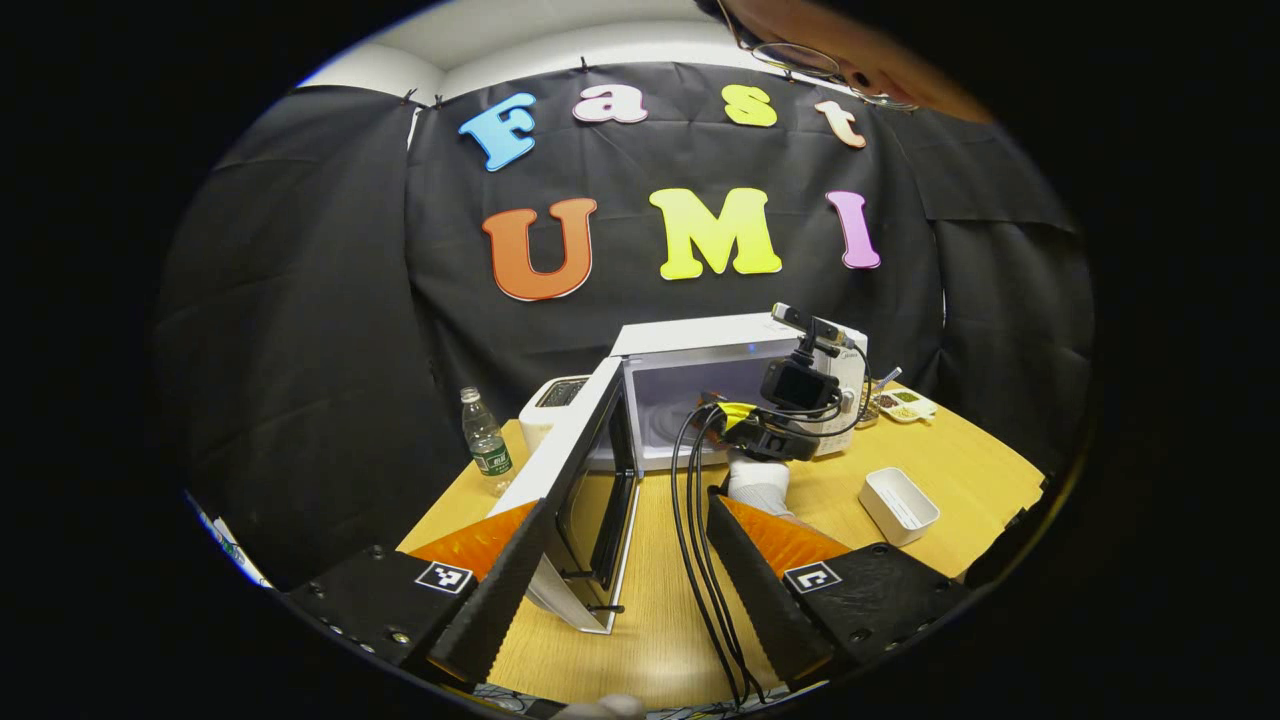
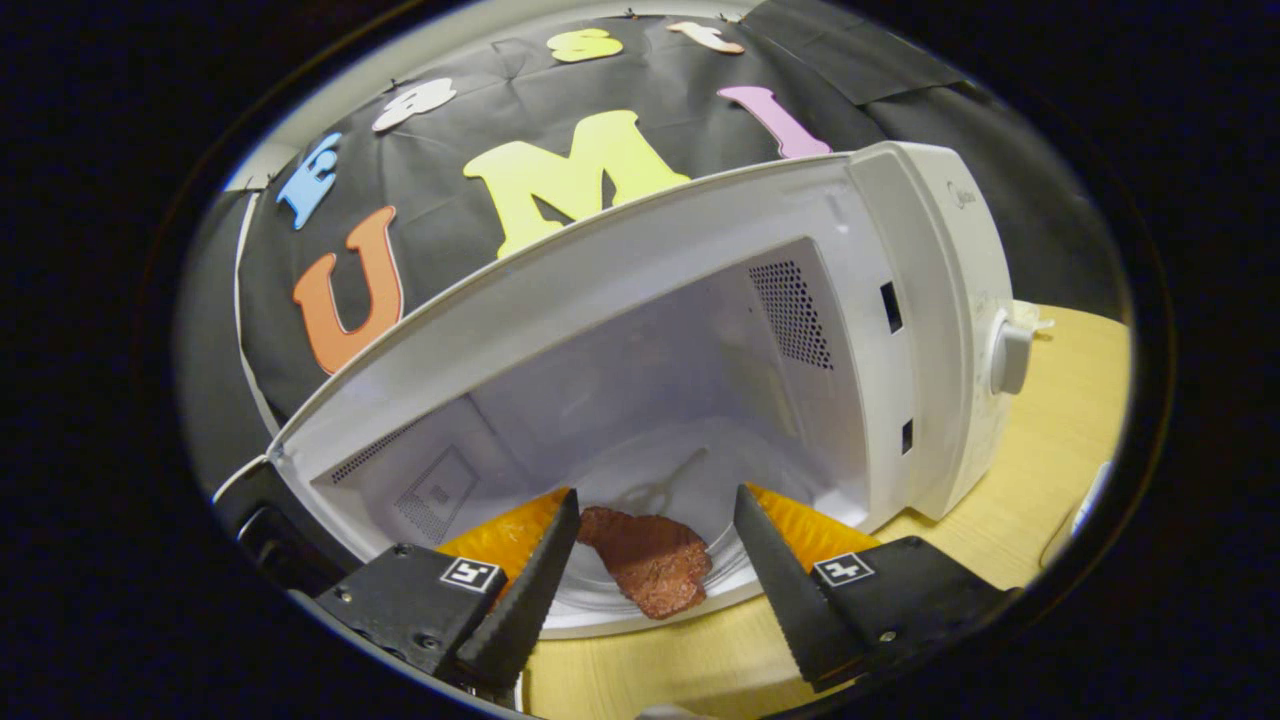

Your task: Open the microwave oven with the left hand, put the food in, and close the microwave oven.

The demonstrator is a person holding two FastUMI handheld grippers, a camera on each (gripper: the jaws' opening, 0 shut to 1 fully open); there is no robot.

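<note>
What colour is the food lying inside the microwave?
Reddish-brown. The food lies on the microwave floor, best seen in the right gripper view.

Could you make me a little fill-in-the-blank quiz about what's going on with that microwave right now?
1. The microwave door stands ____.
2. The reddish piece of food lies ____ the microwave.
3. The right gripper has its jaws ____, apart from the food.
4. A plastic ____ stands left of the toaster.

Missing words: open; inside; open; bottle

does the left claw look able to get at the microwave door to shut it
Probably yes: the open door stands between the open left claw fingers, nothing blocking it, though the right claw is at the cavity.
</note>
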